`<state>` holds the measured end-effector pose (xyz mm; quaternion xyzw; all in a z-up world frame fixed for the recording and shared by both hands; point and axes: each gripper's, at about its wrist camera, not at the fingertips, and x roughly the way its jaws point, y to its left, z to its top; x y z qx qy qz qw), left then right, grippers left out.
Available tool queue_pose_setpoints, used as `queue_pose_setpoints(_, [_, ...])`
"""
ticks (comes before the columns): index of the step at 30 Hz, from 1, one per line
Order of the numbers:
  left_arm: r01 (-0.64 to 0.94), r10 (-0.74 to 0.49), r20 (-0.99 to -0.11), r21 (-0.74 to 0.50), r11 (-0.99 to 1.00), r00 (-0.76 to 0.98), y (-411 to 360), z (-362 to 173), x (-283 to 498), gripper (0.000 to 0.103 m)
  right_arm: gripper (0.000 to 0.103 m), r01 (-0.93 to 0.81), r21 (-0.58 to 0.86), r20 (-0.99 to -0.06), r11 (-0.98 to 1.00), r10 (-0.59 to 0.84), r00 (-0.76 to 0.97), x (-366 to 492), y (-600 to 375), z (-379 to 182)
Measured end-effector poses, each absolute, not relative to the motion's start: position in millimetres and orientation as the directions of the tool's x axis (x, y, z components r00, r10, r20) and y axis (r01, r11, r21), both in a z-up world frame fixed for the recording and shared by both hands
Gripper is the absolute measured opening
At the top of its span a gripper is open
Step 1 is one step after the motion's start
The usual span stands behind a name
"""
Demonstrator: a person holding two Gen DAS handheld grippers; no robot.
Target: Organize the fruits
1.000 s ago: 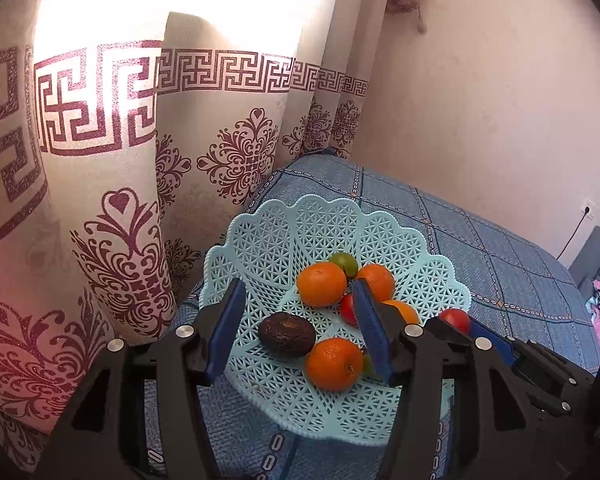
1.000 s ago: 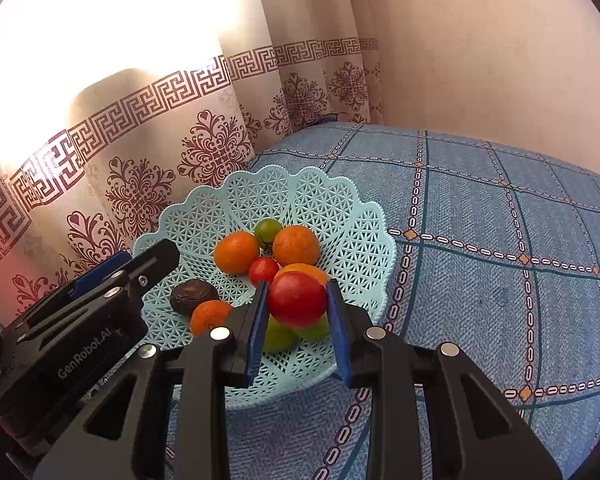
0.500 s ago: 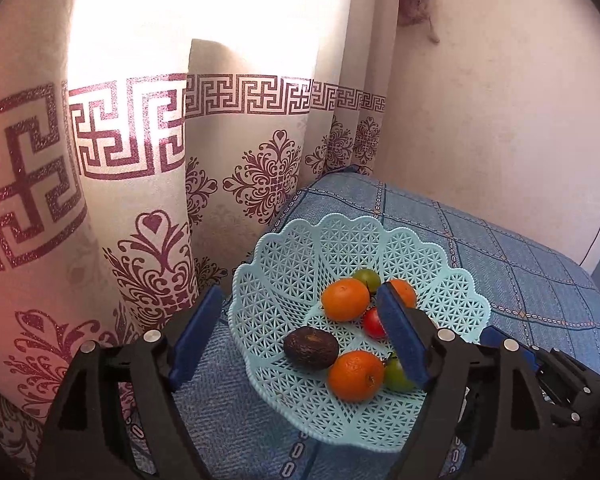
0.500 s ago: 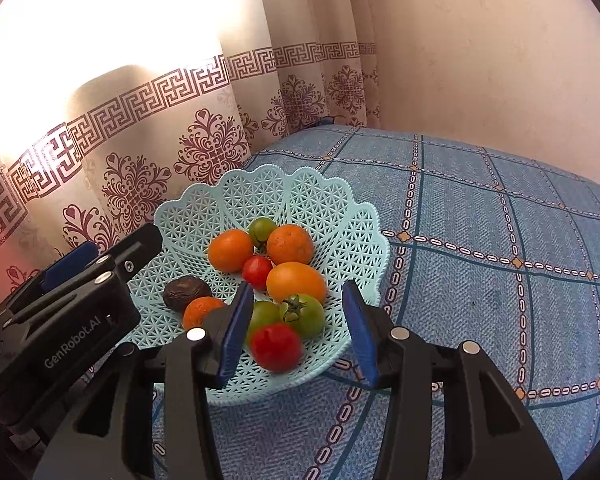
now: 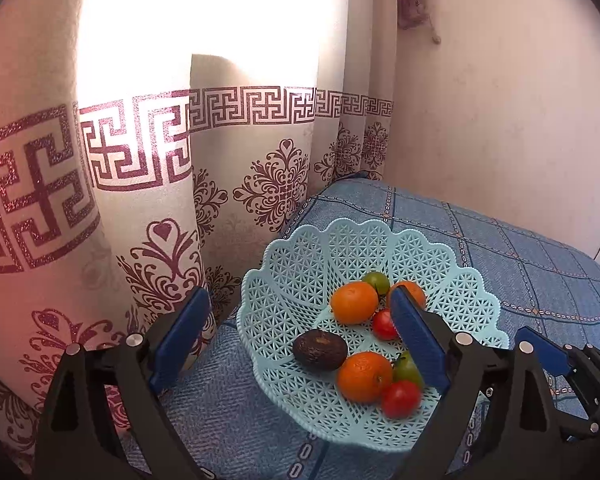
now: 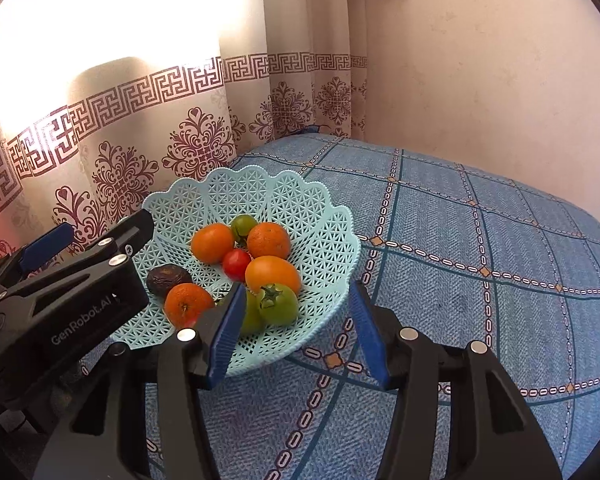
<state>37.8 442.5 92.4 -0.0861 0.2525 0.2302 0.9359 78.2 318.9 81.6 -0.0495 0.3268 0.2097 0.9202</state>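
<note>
Basket (image 6: 320, 216) of fruit on blue bed (image 6: 480, 280); patterned curtain (image 5: 139, 200) beyond. Left gripper (image 5: 300, 340) and right gripper (image 6: 295, 328): jaws apart, empty, near basket.

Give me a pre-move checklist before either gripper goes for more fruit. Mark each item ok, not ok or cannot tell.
1. Right gripper empty, jaws apart: ok.
2. Left gripper empty, jaws apart: ok.
3. Red tomato lies in the basket, near its front rim, free of both grippers: ok.
4. Basket sits flat on the blue bedspread: ok.
5. Fruit left outside the basket: cannot tell; none shows on the visible bedspread, but the near side is hidden behind the grippers.
6. Grippers apart from each other: ok, the left gripper sits to the left of the right one in the right wrist view, not touching.
</note>
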Motion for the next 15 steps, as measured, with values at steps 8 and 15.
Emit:
queue_pose_setpoints(8, [-0.473, 0.393, -0.517, -0.026, 0.881, 0.761, 435, 89, 36, 0.093, 0.054, -0.394, 0.042, -0.635, 0.918, 0.329, 0.699, 73, 299, 77])
queue_pose_setpoints(15, [-0.469, 0.413, -0.507, 0.019, 0.883, 0.757, 422, 90, 26, 0.094, 0.064, -0.385, 0.046, -0.623, 0.922, 0.328, 0.71, 66, 283, 77])
